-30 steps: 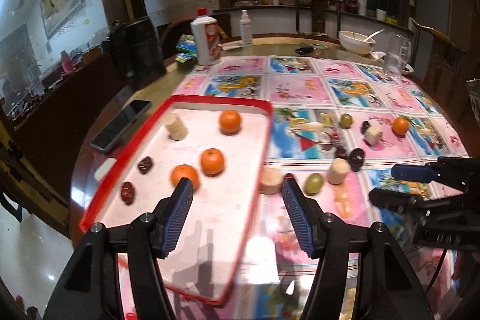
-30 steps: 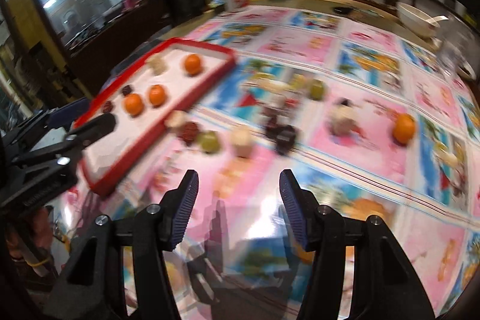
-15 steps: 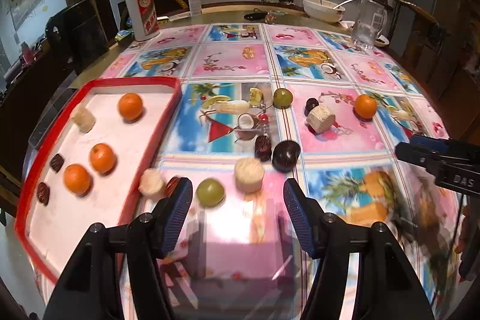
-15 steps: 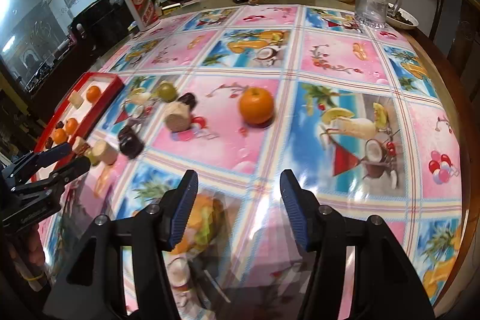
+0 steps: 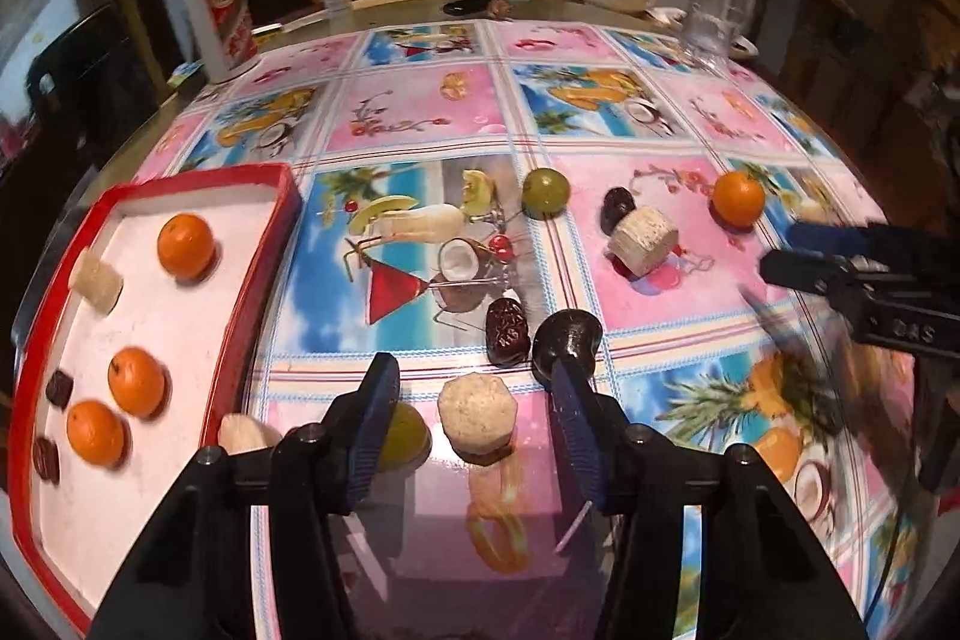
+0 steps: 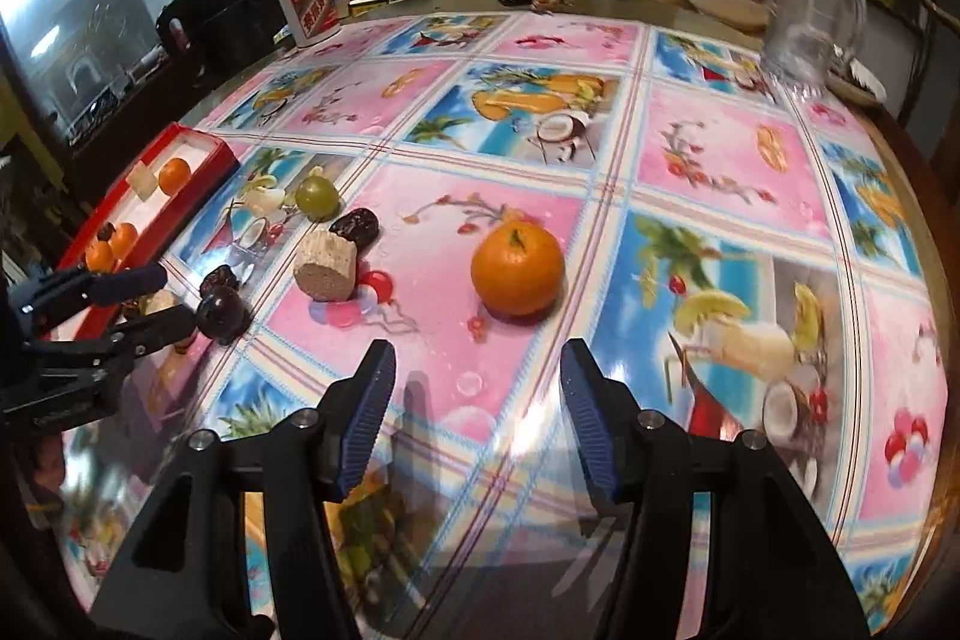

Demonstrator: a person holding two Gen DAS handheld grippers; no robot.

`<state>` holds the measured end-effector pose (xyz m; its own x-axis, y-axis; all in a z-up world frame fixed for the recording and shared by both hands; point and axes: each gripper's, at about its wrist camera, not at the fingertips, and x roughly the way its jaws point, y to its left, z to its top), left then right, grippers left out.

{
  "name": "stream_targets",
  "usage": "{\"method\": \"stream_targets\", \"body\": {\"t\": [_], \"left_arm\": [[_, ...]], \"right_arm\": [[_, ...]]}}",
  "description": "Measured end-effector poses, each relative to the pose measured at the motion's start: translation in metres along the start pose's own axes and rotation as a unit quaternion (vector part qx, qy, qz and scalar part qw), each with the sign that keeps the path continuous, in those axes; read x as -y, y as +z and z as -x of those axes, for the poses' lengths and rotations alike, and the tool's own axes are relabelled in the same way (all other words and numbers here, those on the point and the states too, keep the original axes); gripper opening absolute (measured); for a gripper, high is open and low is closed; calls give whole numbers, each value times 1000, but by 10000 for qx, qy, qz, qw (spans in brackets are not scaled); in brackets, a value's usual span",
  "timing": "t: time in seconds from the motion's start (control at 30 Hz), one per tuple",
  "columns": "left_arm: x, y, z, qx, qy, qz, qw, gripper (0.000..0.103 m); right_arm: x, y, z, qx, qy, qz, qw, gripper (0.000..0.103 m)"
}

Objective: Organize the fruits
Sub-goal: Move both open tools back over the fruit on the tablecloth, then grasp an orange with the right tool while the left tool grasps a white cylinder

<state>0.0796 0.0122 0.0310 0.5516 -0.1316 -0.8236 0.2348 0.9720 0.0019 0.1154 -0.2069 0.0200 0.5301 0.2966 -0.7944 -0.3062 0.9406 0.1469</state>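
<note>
Right gripper (image 6: 477, 409) spread wide and empty, lined up just short of the loose orange (image 6: 517, 269) on the tablecloth; it looks light, firm and round, apt to roll, so pinch across its middle; left gripper (image 5: 474, 415) also wide and empty, over a pale round chunk (image 5: 477, 415); only the left view shows the red tray (image 5: 237, 304) fully, three oranges inside.

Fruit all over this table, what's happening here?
A person is sorting fruit into a red tray, which already holds three oranges, dates and a pale chunk. Both grippers are open and empty. The left gripper hovers over a pale round fruit chunk; the right gripper faces the loose orange. Green fruits, dates and a dark fruit are still on the tablecloth.
</note>
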Motion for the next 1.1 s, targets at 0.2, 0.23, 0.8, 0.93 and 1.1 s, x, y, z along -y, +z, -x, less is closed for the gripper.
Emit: {"method": "stream_targets", "body": {"t": [0.2,0.23,0.8,0.93,1.1], "left_arm": [[-3,3,-3,-85,-189,-290,9994,53],[-4,4,-3,-91,-230,-306,9992,53],[0,4,-5,-47,-622,-642,9960,30],[5,5,-2,-64,-566,-714,9958,23],[8,0,2,-93,-526,-633,9966,23]], "right_arm": [[8,9,-13,76,-74,-115,9999,59],[14,13,-15,108,-30,-257,9996,59],[22,32,-29,-61,-39,-103,9999,39],[22,28,-23,-51,-44,-111,9999,39],[24,21,-15,-3,-81,-204,9998,39]]}}
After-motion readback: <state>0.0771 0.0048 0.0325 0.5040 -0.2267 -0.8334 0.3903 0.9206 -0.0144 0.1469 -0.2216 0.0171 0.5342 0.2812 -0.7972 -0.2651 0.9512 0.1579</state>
